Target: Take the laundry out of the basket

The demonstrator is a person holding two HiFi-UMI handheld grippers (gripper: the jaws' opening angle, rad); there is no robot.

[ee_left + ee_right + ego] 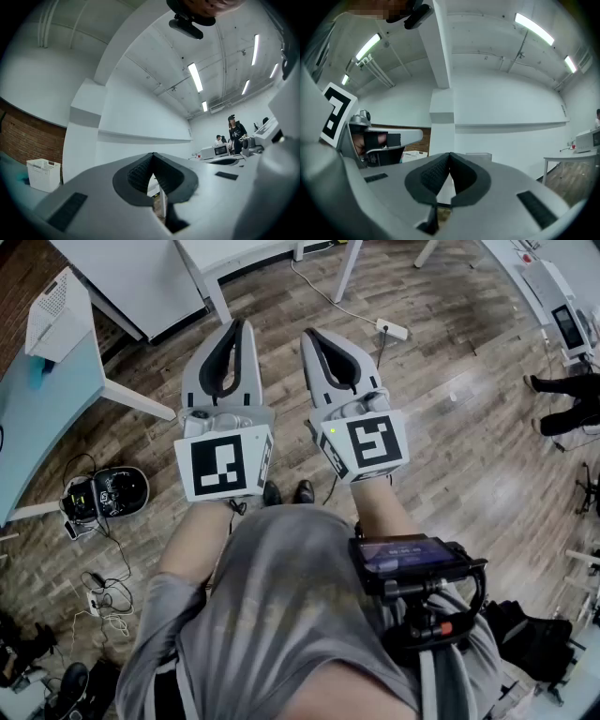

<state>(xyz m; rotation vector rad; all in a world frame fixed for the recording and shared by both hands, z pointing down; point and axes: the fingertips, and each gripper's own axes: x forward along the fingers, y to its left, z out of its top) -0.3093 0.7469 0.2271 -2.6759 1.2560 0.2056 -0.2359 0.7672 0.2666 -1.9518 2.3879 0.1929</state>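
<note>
Basket (43,174) is nowhere near either jaw pair. Your left gripper (153,155) and right gripper (450,154) both have jaws pressed together, empty, side by side above the wood floor (450,427). Basket sits on the teal table (42,427), well off to your left.

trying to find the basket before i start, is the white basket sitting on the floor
No, the white basket stands on the light blue table at the left of the head view, not on the wooden floor.
</note>
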